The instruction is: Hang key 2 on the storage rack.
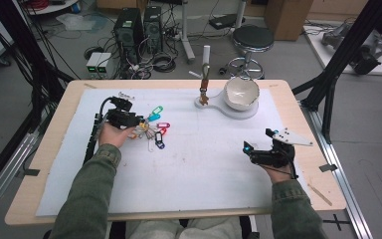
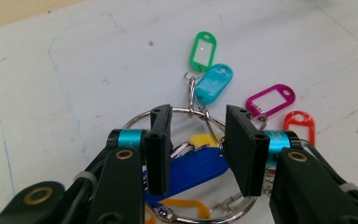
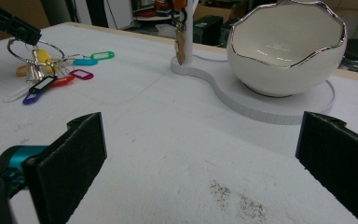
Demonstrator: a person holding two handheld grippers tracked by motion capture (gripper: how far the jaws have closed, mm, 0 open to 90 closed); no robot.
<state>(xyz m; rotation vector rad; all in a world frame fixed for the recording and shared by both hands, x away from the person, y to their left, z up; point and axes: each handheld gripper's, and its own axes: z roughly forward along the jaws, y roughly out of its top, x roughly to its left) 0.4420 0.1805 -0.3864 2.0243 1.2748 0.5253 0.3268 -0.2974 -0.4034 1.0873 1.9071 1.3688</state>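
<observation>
Left claw clamped on metal key ring; bright plastic tags fanned out, green, teal, magenta, red, blue.

A white bowl sits on a white stand.

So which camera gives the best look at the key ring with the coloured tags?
The left gripper view: the key ring sits close up between that gripper's jaws, its tags plain to see. The high view shows the bunch small beside the left gripper. The right gripper view shows it far off, at the top left.
</observation>
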